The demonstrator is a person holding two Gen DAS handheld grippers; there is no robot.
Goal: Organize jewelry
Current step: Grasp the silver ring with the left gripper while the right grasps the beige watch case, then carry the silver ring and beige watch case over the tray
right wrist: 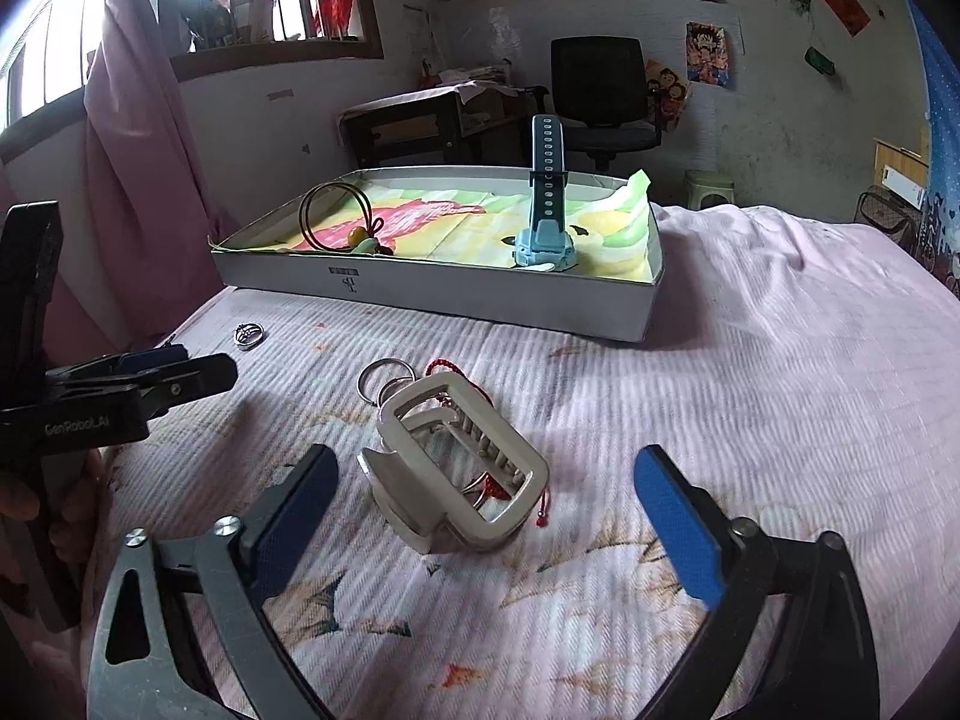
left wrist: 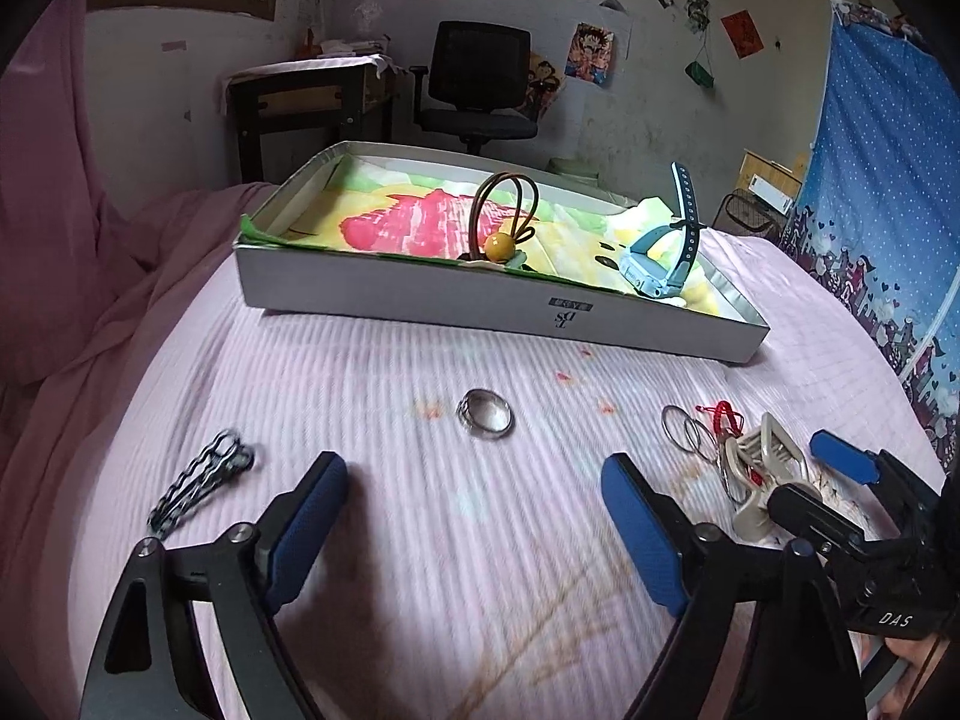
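Note:
A shallow white box [left wrist: 420,306] [right wrist: 480,294] lined with bright paper sits on the pink bedspread. It holds a brown cord bracelet with a yellow bead [left wrist: 501,222] [right wrist: 336,216] and a light blue watch [left wrist: 660,258] [right wrist: 543,228]. My left gripper [left wrist: 474,498] is open and empty, just short of a silver ring [left wrist: 485,413] [right wrist: 249,336]. A dark chain [left wrist: 201,480] lies to its left. My right gripper [right wrist: 480,510] is open around a beige hair claw [right wrist: 456,468] [left wrist: 762,468], not touching it. Thin silver hoops [left wrist: 684,429] [right wrist: 384,378] and a red string [left wrist: 723,414] [right wrist: 447,369] lie under and behind the claw.
A black office chair [left wrist: 480,84] and a dark desk [left wrist: 312,102] stand behind the bed. A pink curtain [right wrist: 138,180] hangs at the left, a blue patterned cloth [left wrist: 888,180] at the right. A small stool [right wrist: 711,189] stands beyond the bed.

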